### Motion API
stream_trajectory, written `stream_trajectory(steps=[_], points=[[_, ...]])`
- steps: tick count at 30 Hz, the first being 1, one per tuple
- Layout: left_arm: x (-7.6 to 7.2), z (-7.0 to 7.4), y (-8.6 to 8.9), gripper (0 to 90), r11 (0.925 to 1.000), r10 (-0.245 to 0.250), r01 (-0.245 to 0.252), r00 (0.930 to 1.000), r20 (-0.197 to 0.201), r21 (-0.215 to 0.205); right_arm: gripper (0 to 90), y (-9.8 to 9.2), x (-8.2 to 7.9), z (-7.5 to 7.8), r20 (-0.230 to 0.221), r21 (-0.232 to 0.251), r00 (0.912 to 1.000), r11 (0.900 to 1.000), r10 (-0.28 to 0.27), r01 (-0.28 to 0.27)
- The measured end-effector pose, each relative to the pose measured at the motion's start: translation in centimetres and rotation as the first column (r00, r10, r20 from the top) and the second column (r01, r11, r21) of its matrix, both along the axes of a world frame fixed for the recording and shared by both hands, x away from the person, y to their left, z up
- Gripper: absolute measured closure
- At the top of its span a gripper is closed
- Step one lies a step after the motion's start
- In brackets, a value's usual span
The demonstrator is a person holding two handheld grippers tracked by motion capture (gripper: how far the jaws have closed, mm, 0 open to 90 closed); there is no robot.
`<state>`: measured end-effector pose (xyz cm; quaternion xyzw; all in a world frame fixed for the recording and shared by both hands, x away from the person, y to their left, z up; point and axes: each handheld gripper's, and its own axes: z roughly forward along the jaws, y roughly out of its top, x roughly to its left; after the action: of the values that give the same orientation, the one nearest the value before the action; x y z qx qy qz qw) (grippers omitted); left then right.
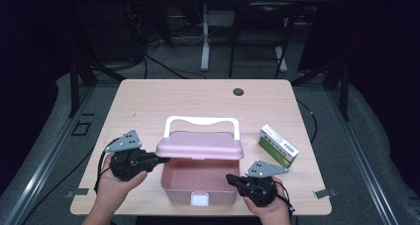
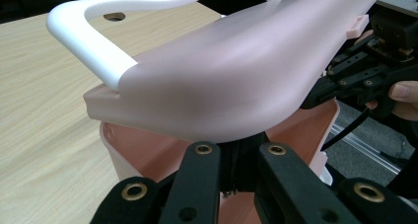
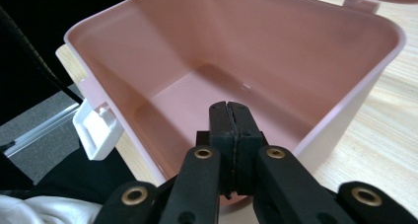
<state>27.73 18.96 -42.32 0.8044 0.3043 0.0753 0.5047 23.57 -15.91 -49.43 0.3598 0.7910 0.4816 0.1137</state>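
Observation:
A pink plastic box stands near the table's front edge, its inside bare. Its pink lid with a white handle hangs half raised over the box. My left gripper is at the lid's left end. In the left gripper view its jaws stand close together and their tips are hidden under the lid's rim. My right gripper is shut with nothing in it, its tips just over the box's right rim and pointing inward. A white latch sits on the front wall.
A green and white carton lies right of the box. A dark cable hole marks the table's far side. Bare wooden top stretches behind and left of the box. Dark frames and cables stand beyond the table.

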Motion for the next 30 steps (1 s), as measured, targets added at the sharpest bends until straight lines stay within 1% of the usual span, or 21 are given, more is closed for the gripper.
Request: stream_trajectory(steps=[2,5,6,9,13,19,21,22,28,30], points=[[0.0,0.0,0.0,89.9,1.0,0.0,0.0,1.0,0.0,-0.002,90.0,0.1,0.0,-0.1,0.001,-0.001,1.0,1.0,0.003,-0.003],[0.0,0.0,0.0,89.9,1.0,-0.003,0.003,1.0,0.003,0.006,90.0,0.2,0.1,-0.2,0.0,-0.001,1.0,1.0,0.004,-0.004],[0.0,0.0,-0.1,89.9,1.0,-0.002,0.001,1.0,0.007,0.008,90.0,0.3,0.1,-0.3,0.004,-0.01,1.0,1.0,0.003,-0.003],[0.0,0.0,0.0,89.9,1.0,0.001,-0.001,1.0,0.003,0.006,90.0,0.3,0.1,-0.3,0.002,-0.008,1.0,1.0,0.005,-0.005],[0.0,0.1,-0.1,89.9,1.0,0.003,-0.003,1.0,0.003,0.003,90.0,0.2,0.2,-0.3,0.007,-0.02,1.0,1.0,0.001,-0.001],[0.2,0.3,-0.2,89.9,0.9999,0.001,-0.001,0.9999,0.01,0.01,90.0,0.0,0.3,-0.3,0.006,-0.014,1.0,1.0,-0.008,0.008],[0.2,0.3,-0.2,89.9,1.0,0.005,-0.005,0.9999,0.011,0.004,90.0,0.0,0.3,-0.3,0.005,-0.014,1.0,1.0,-0.007,0.007],[0.3,0.5,-0.2,89.9,0.9999,0.005,-0.005,0.9999,0.013,0.009,90.0,0.0,0.3,-0.3,0.006,-0.013,1.0,1.0,-0.006,0.006],[0.7,0.9,-0.3,89.9,0.9998,0.017,-0.017,0.9997,0.02,0.005,90.0,0.0,0.3,-0.3,0.01,-0.02,0.9999,1.0,-0.011,0.011],[0.9,1.1,-0.3,89.8,0.9997,0.023,-0.023,0.9996,0.019,-0.007,90.0,0.0,0.3,-0.3,0.007,-0.018,0.9999,1.0,-0.011,0.011]])
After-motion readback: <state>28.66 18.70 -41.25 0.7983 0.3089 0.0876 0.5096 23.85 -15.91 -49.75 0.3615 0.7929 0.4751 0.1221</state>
